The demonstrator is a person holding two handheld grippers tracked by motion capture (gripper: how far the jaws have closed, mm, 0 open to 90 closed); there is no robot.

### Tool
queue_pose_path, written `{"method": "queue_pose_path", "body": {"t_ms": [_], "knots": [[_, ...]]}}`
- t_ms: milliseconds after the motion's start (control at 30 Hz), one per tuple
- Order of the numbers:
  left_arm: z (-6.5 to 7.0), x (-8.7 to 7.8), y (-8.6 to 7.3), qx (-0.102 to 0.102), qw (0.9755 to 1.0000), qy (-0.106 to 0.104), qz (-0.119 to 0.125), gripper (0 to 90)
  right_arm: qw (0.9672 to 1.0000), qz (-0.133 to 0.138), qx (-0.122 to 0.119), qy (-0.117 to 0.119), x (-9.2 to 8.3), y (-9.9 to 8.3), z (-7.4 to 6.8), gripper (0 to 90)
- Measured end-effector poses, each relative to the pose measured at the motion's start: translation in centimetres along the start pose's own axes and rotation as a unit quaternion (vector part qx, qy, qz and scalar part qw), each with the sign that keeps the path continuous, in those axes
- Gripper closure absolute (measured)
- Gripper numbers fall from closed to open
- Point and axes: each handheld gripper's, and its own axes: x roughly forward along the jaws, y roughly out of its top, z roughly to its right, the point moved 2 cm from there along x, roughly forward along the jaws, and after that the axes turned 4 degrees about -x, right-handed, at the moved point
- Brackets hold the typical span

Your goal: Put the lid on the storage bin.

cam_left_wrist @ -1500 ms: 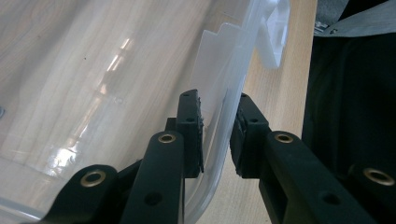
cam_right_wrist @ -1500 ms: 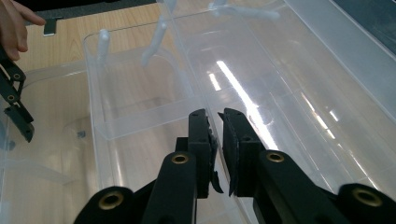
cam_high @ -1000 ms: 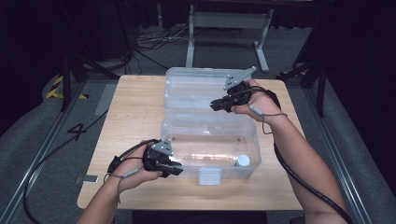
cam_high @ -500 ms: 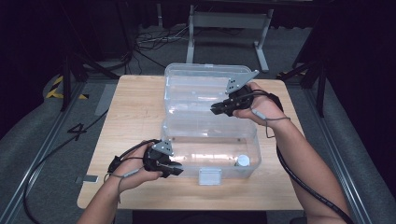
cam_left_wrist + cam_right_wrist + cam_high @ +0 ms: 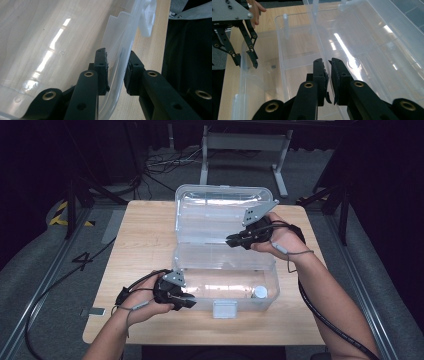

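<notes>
A clear plastic box (image 5: pixel 200 270) stands in the middle of the wooden table with its hinged lid (image 5: pixel 215 210) thrown back behind it. My left gripper (image 5: pixel 190 302) is shut on the box's near left wall (image 5: pixel 117 62), one pad inside and one outside. My right gripper (image 5: pixel 231 240) reaches in from the right along the hinge line. Its jaws stand nearly together on a thin clear wall (image 5: pixel 317 37); I cannot tell whether that wall belongs to the lid or to an inner tray. A small white round cap (image 5: pixel 259 292) lies in the box's near right corner.
A white latch (image 5: pixel 225 309) hangs at the box's front. Bare tabletop (image 5: pixel 140 240) lies to the left of the box and along its front edge. Dark floor with cables and a metal stand (image 5: pixel 240 150) lie beyond the table. The left gripper (image 5: pixel 237 50) shows far off in the right gripper view.
The right gripper has drifted slightly toward me with the clear wall in it, and the lid's far edge stands a little higher. The left gripper has kept still.
</notes>
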Motion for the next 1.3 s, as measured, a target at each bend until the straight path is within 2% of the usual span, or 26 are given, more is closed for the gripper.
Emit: {"method": "queue_pose_path", "body": {"t_ms": [1300], "knots": [[0.0,0.0,0.0,-0.001,1.0000,-0.002,0.001,75.5,0.9998,0.015,-0.002,0.014,-0.7,-0.7,-2.4,81.5]]}}
